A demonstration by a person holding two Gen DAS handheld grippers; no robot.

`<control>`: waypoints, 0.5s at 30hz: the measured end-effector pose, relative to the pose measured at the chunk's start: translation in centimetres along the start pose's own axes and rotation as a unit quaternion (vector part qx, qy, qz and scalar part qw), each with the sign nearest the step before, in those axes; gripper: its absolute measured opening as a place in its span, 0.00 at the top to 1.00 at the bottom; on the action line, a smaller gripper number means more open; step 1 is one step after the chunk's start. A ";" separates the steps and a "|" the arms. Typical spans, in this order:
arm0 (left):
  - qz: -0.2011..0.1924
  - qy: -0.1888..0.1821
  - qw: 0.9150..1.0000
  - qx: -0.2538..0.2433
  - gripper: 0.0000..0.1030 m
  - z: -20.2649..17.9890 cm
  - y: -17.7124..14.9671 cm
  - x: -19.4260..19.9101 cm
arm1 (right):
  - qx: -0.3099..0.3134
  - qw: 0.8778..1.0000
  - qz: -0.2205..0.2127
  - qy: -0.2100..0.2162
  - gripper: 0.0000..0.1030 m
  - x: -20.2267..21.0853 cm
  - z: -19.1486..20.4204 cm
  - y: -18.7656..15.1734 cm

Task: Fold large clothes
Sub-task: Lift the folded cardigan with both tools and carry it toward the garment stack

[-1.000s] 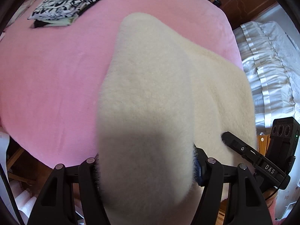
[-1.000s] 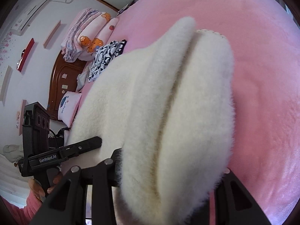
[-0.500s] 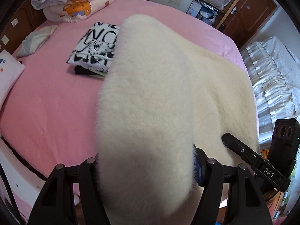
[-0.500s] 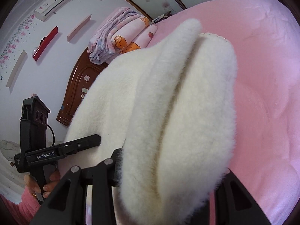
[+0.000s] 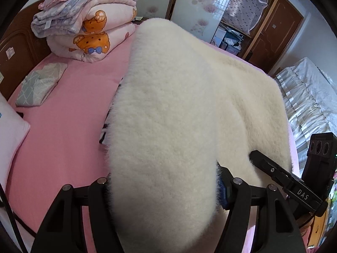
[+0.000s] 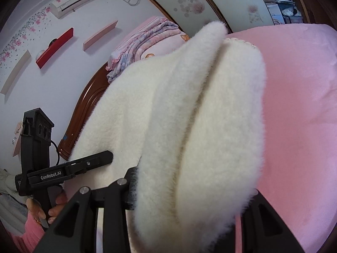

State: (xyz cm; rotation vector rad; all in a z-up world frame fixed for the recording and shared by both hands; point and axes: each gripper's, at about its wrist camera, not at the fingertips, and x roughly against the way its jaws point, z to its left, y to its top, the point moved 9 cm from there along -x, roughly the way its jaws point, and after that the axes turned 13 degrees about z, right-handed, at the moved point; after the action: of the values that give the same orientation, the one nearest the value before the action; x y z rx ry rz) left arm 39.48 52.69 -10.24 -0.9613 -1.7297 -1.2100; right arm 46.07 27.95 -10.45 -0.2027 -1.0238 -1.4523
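Observation:
A thick cream fleece garment (image 5: 179,105) hangs between both grippers above the pink bed (image 5: 63,147). My left gripper (image 5: 165,187) is shut on one bunched end, and the pile bulges over its fingers and hides the tips. In the right wrist view my right gripper (image 6: 189,194) is shut on the other end, where the cream fleece garment (image 6: 200,116) lies in two or three folded layers. Each gripper shows in the other's view: the right gripper (image 5: 280,175) beside the cloth, the left gripper (image 6: 84,164) held by a hand (image 6: 52,208).
A stack of folded quilts (image 5: 88,27) sits at the wooden headboard (image 6: 84,109). A small grey pillow (image 5: 40,84) and a white pillow (image 5: 10,130) lie at the left. A sliver of black-and-white folded clothes (image 5: 104,126) peeks from under the fleece. Wardrobe shelves (image 5: 236,35) stand behind.
Both grippers have carried the fleece across the bed toward the headboard and a little up. The black-and-white folded clothes went under it, and the quilts and pillows came into view.

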 end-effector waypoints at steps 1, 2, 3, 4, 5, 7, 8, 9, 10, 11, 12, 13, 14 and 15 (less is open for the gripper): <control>-0.005 0.001 1.000 -0.006 0.36 0.5 1.4 -0.3 | 0.001 1.000 -0.008 -0.001 0.63 -0.8 0.0 1.3; -0.011 0.003 1.000 -0.010 0.36 0.9 2.7 -0.8 | 0.002 1.000 -0.014 0.000 0.63 -1.7 0.0 2.4; -0.017 0.005 1.000 -0.013 0.36 1.6 4.2 -1.4 | 0.004 1.000 -0.021 0.001 0.63 -2.5 -0.2 3.5; -0.022 0.006 1.000 -0.016 0.36 2.0 5.5 -2.0 | 0.006 1.000 -0.027 0.005 0.63 -3.3 -0.4 4.6; -0.027 0.007 0.999 -0.019 0.36 2.5 6.5 -2.7 | 0.007 0.999 -0.031 0.010 0.63 -4.3 -0.8 5.6; -0.033 0.001 0.999 -0.022 0.36 3.7 8.5 -4.3 | 0.010 0.999 -0.037 0.015 0.63 -6.2 -1.6 7.6; -0.032 -0.004 0.999 -0.023 0.36 4.3 9.3 -5.2 | 0.018 0.999 -0.035 0.016 0.63 -7.1 -2.0 8.3; -0.030 -0.011 0.999 -0.023 0.36 5.0 10.1 -6.4 | 0.020 0.999 -0.038 0.013 0.63 -8.0 -2.5 9.0; -0.029 -0.018 0.999 -0.020 0.36 5.6 10.7 -7.6 | 0.021 0.999 -0.039 0.009 0.63 -9.0 -3.0 9.6; -0.026 -0.027 0.999 -0.018 0.36 6.1 11.1 -9.0 | 0.021 0.999 -0.039 0.006 0.63 -10.0 -3.5 10.1; -0.022 -0.036 0.999 -0.016 0.36 6.9 11.7 -10.7 | 0.019 0.999 -0.036 0.003 0.63 -10.9 -4.3 10.4; -0.016 -0.043 0.999 -0.011 0.35 7.7 12.1 -12.4 | 0.014 0.999 -0.033 0.000 0.63 -12.1 -5.3 10.7; -0.005 -0.047 0.999 -0.009 0.35 8.6 12.5 -14.4 | 0.013 1.000 -0.029 -0.002 0.63 -13.1 -6.2 10.8; 0.011 -0.050 0.999 -0.004 0.35 9.6 12.7 -16.6 | 0.008 1.000 -0.019 -0.006 0.63 -14.6 -7.1 10.9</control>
State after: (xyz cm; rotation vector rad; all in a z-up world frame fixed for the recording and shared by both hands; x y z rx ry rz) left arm 55.68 62.79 -22.98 -1.0601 -1.7874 -1.1733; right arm 61.69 35.54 -19.46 -0.1809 -1.0532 -1.4777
